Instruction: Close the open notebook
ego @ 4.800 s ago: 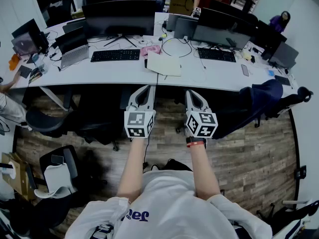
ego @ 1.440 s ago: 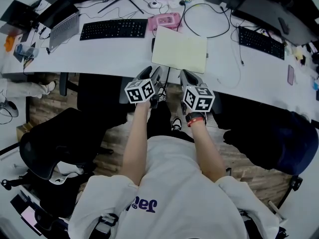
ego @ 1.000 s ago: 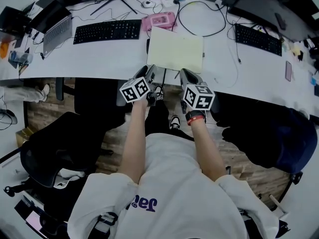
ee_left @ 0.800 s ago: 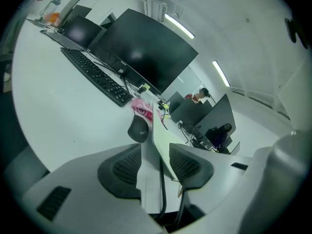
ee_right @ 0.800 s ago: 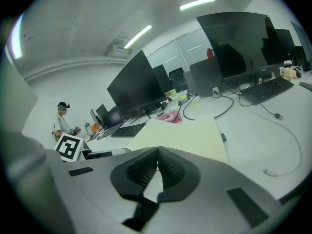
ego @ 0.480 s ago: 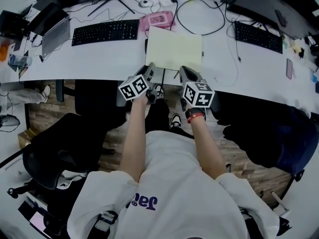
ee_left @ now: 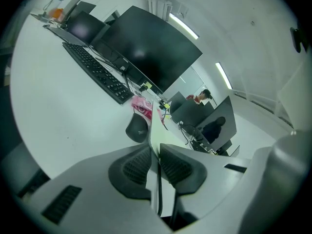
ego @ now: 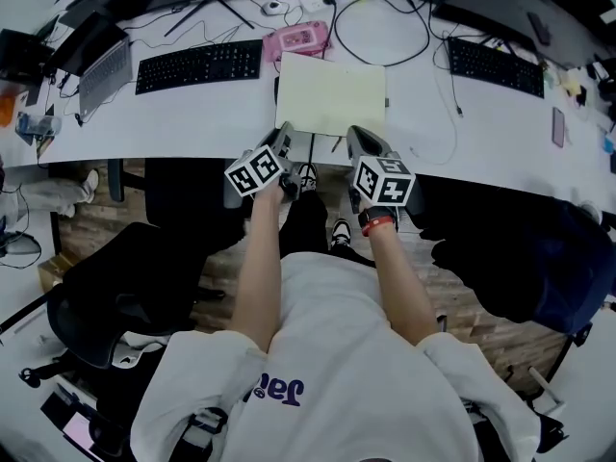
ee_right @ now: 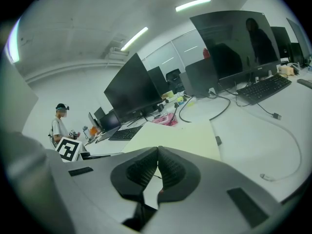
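The open notebook (ego: 330, 92) lies flat on the white desk (ego: 173, 123) with its pale yellow pages up. My left gripper (ego: 282, 135) is at its near left corner. In the left gripper view the jaws are closing, and the left gripper (ee_left: 157, 161) has the notebook's edge (ee_left: 155, 133) upright between its pads, which press on it. My right gripper (ego: 358, 139) hovers at the near edge, right of centre. There my right gripper (ee_right: 157, 161) is shut with nothing in it, and the notebook page (ee_right: 175, 138) lies just beyond.
A black mouse (ee_left: 138, 129) and a pink object (ego: 300, 37) sit beside the notebook's left side. Keyboards (ego: 198, 65) (ego: 489, 65), a looped cable (ego: 380, 27), a laptop (ego: 104, 65) and monitors crowd the desk. Black chairs (ego: 106, 296) (ego: 520, 258) flank the person.
The person has come up to the desk and brought both grippers to the notebook's near edge. Over the last second the grippers barely shift; the left one has tipped slightly.
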`<state>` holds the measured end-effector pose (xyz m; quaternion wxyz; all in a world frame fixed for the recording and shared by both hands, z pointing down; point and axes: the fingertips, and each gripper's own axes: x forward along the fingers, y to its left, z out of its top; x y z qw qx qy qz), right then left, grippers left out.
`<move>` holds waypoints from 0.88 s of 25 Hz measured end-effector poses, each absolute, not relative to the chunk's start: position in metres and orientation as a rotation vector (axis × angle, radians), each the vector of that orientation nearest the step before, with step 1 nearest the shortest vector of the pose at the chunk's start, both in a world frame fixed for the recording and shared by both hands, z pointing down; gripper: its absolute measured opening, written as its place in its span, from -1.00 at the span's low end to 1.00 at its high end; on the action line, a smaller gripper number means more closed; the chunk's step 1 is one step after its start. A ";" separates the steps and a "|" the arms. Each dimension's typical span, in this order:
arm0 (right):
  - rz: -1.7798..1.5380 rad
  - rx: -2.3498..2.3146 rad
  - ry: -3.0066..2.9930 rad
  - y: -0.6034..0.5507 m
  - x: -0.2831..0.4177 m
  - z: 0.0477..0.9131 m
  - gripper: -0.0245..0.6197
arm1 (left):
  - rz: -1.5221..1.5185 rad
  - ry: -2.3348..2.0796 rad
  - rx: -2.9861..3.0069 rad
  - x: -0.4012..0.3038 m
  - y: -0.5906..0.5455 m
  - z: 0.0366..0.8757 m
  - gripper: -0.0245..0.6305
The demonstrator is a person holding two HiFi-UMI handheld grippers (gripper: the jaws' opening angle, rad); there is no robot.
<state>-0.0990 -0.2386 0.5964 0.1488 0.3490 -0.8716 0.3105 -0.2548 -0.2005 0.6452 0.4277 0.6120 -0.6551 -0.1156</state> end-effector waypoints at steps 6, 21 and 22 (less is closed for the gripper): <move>0.897 1.001 -2.511 -0.238 -0.096 0.597 -0.88 | -0.284 -1.643 1.542 -0.251 -0.202 0.641 -0.73; 0.900 1.031 -2.543 -0.236 -0.080 0.583 -0.88 | -0.254 -1.656 1.579 -0.238 -0.200 0.632 -0.75; 0.899 1.033 -2.546 -0.236 -0.080 0.582 -0.88 | -0.256 -1.654 1.584 -0.236 -0.200 0.631 -0.76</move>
